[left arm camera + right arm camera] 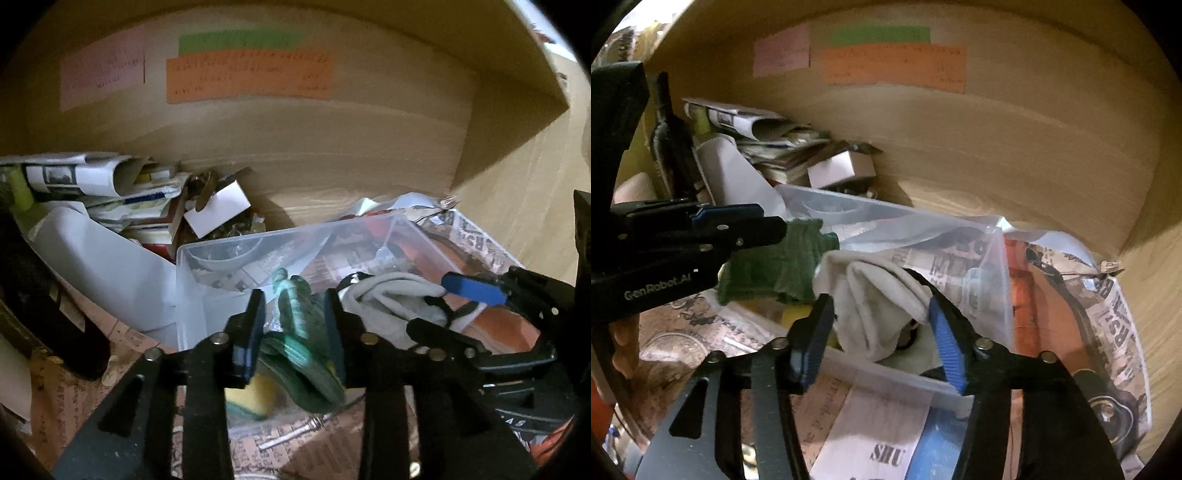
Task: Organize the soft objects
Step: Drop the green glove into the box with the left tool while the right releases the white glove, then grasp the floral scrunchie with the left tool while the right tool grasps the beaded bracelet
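Green sock (775, 264) clenched in left gripper (295, 332) above clear plastic bin (207, 254); grey-white sock (875, 306) grasped by right gripper (882, 332) over same bin, beside green one, on newspaper (1115, 306).

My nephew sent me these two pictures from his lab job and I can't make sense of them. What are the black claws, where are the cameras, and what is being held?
There is no robot arm here. A person holds a pair of tongs in each hand, and a wide-angle camera on each looks along its fingers. The left camera shows the left tongs shut on a green cloth. The right camera shows the right tongs around a white cloth; whether they actually pinch it I cannot tell. Both cloths are at a clear plastic bin, on newspaper, with paper clutter behind. Each pair of tongs also shows in the other's picture.
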A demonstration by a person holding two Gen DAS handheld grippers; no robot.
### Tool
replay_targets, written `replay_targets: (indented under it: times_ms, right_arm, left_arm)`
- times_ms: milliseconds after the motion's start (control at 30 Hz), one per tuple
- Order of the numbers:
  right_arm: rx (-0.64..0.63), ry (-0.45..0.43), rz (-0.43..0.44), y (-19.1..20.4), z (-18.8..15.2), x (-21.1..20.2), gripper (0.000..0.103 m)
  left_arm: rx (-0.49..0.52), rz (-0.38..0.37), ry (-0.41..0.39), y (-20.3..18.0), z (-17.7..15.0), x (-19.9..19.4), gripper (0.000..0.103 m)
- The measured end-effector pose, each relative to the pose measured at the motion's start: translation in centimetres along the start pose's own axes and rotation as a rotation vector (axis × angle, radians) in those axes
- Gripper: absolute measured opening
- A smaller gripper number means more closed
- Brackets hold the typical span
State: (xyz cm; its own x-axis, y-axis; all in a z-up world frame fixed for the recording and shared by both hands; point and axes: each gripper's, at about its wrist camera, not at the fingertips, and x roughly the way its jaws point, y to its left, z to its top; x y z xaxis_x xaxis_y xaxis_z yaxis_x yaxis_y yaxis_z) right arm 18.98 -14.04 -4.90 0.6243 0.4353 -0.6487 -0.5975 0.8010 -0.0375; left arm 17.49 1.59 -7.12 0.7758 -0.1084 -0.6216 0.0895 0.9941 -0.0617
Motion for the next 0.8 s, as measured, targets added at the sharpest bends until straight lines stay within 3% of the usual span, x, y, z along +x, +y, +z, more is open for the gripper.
replay_targets:
  times_ms: [100,167,300,367,433,600,800]
  right_arm:
    - [0.005,-0.038,0.001,-0.1,0.1,-1.8,0.056]
    - [0.013,-0.074,-0.004,-0.3,0.1,-3.4,0.063]
    - [0.023,-0.127,-0.015,-0.4,-0.2,-5.8,0.076]
    - [0.026,-0.141,-0.015,-0.5,-0.7,-6.8,0.083]
    - [0.027,-0.143,-0.021,-0.5,-1.4,-7.4,0.084]
    - [0.044,-0.105,-0.023,-0.6,-3.6,-7.8,0.084]
    - [0.09,0.002,-0.014,-0.7,-7.0,-6.3,0.084]
  left_arm:
    - [0.012,-0.013,-0.023,-0.3,-0.2,-1.6,0.048]
    - [0.021,-0.015,-0.047,-0.6,-0.4,-2.9,0.06]
    - [0.05,-0.027,-0.066,-1.3,-1.3,-4.9,0.071]
    - [0.056,-0.038,-0.058,-1.7,-1.8,-5.5,0.084]
    - [0.052,-0.05,-0.054,-1.9,-2.5,-6.0,0.093]
    - [0.048,-0.058,-0.024,-2.3,-4.4,-6.5,0.093]
    - [0.035,-0.074,0.064,-2.6,-7.4,-5.6,0.094]
